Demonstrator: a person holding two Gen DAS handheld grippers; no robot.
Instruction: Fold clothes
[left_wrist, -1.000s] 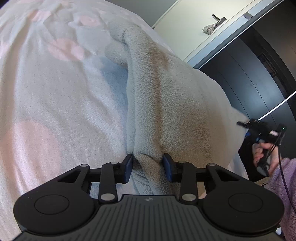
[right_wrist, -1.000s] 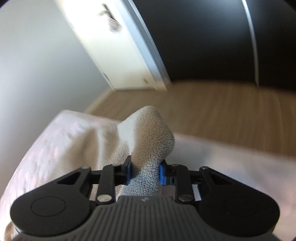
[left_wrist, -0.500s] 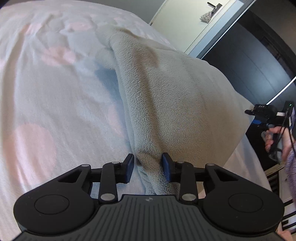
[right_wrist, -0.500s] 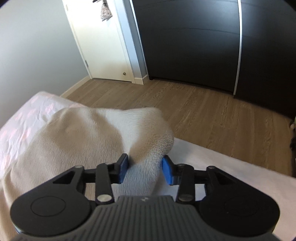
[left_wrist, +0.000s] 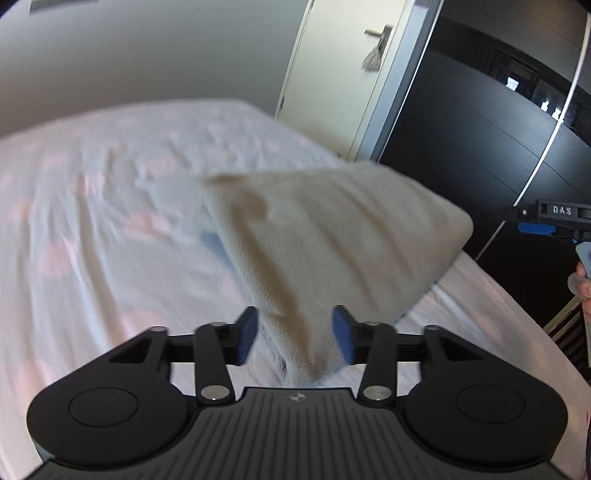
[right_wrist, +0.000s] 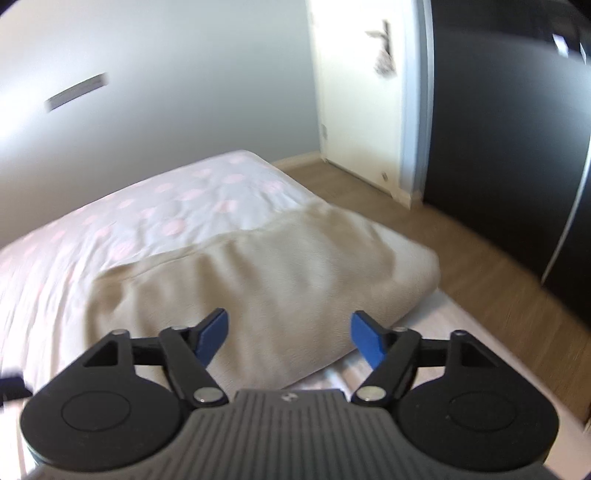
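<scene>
Left wrist view, left to right. Bed (left_wrist: 92, 258): white cover with pale pink spots, fills the left and centre of the frame. Wall (left_wrist: 147, 55): grey, upper left. Door (left_wrist: 343, 74): cream, upper centre, with a handle (left_wrist: 377, 32) and a small item hanging from it. Wardrobe (left_wrist: 480, 140): black, glossy, upper right. Right gripper (left_wrist: 546, 218): black with a blue part, at the right edge, a hand (left_wrist: 583, 280) just below it.

Fleece garment (left_wrist: 325, 240): beige-grey, blurred, spread over the bed's right side; a corner tapers down between the pads of the left gripper (left_wrist: 293, 334). Jaws have just been opening; the left pad stands clear of the fabric, and whether the right pad touches it cannot be told.

Right wrist view, left to right. Spotted bed at left and centre; door and dark wardrobe upper right; wooden floor (right_wrist: 498, 288) at right. Garment lies on the bed, its near edge reaching below the right gripper; jaws have just been opening and stand wide apart, pads off the cloth.
</scene>
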